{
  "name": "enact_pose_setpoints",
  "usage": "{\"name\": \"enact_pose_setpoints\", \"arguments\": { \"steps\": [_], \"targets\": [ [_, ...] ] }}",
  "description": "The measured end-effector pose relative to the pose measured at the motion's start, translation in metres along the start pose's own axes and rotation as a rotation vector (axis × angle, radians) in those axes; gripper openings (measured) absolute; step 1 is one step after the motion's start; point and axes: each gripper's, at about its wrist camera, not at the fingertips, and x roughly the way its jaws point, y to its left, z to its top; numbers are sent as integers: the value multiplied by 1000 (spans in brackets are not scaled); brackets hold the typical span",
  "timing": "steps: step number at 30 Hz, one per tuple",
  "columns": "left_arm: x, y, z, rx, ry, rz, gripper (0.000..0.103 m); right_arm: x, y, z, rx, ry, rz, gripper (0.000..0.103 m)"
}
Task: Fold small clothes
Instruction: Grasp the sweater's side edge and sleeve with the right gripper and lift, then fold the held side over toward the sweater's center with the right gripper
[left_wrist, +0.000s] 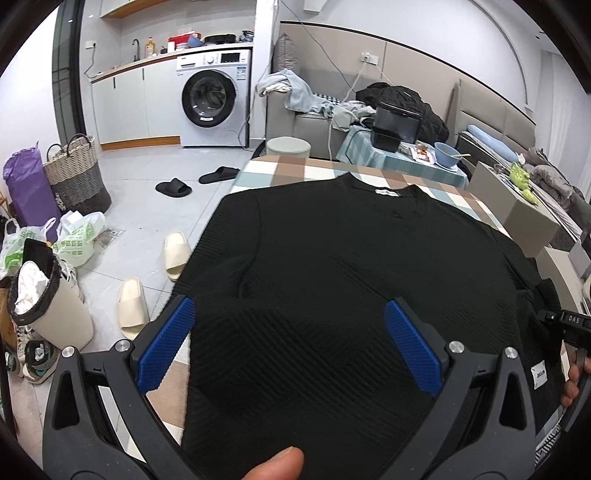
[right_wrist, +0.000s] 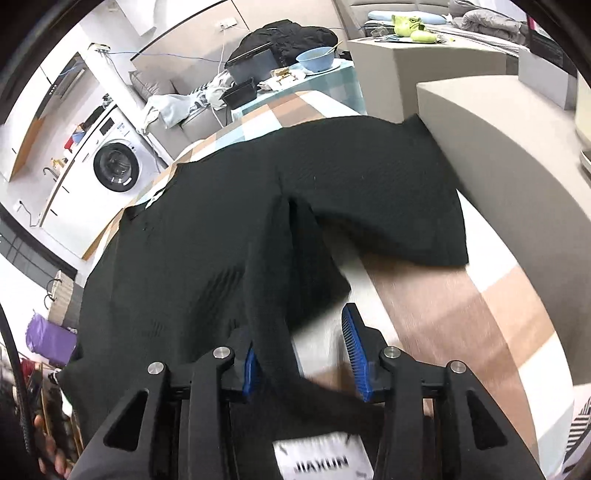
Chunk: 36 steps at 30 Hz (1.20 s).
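Note:
A black knit sweater (left_wrist: 332, 251) lies spread on the checked tablecloth (left_wrist: 295, 171), its white neck label (left_wrist: 386, 192) at the far side. My left gripper (left_wrist: 290, 345) stands open and wide over the near hem, with cloth lying between the blue pads (left_wrist: 166, 343) but not pinched. A thumb (left_wrist: 280, 461) shows at the bottom edge. In the right wrist view the sweater (right_wrist: 184, 240) is bunched into a raised ridge that runs between the fingers of my right gripper (right_wrist: 303, 363). The cloth rests against the left pad (right_wrist: 249, 373), while the right pad stands clear of it. One sleeve (right_wrist: 388, 206) lies spread to the right.
A beige upholstered block (right_wrist: 498, 147) borders the table's right side. Behind it, a smaller table holds a blue bowl (left_wrist: 447, 153) and black boxes. On the floor to the left are slippers (left_wrist: 177, 254), a bin (left_wrist: 48, 306), baskets and bags. A washing machine (left_wrist: 210, 99) stands at the back.

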Motion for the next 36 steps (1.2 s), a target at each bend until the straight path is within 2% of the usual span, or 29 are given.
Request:
{"name": "enact_pose_setpoints", "arguments": {
  "steps": [3,4,5,6,7,10,12,15,17,19,21,23,25,30,36],
  "targets": [
    [3,-12,-1,15,7,-11,102,-7,-2,-9,-30,-3,6,41],
    [2,-14,-3,20,10,-17,102,-8,-1,-11,-45,-3,0,36],
    [3,-16,-3,24,14,-19,102,-7,0,-11,-49,-1,14,29],
    [4,-18,-4,30,16,-19,102,-9,-2,-13,-55,0,29,8],
    [4,-21,-4,35,19,-17,102,-13,-1,-17,-59,-5,40,4],
    [3,-25,-4,46,19,-12,102,-35,-1,-20,-48,-72,125,4],
    [4,-26,-3,48,22,-11,102,-44,-6,-18,-22,-98,96,4],
    [7,-29,-1,47,28,-11,102,-38,-28,-13,86,-75,38,32],
    [7,-26,1,50,29,-13,102,-42,-43,-13,174,-98,77,34],
    [7,-25,1,52,27,-14,102,-46,-57,-11,256,-142,74,40],
    [7,-26,0,51,29,-13,102,-46,-68,-5,313,-160,71,40],
    [7,-24,1,53,31,-9,102,-43,-90,-3,456,-169,106,40],
    [6,-22,2,52,30,-8,102,-36,-104,1,544,-142,111,40],
    [9,-21,4,43,39,-2,102,-12,-110,9,607,-61,172,40],
    [12,-15,11,36,35,-8,102,7,-102,20,605,-67,150,40]
  ]
}}
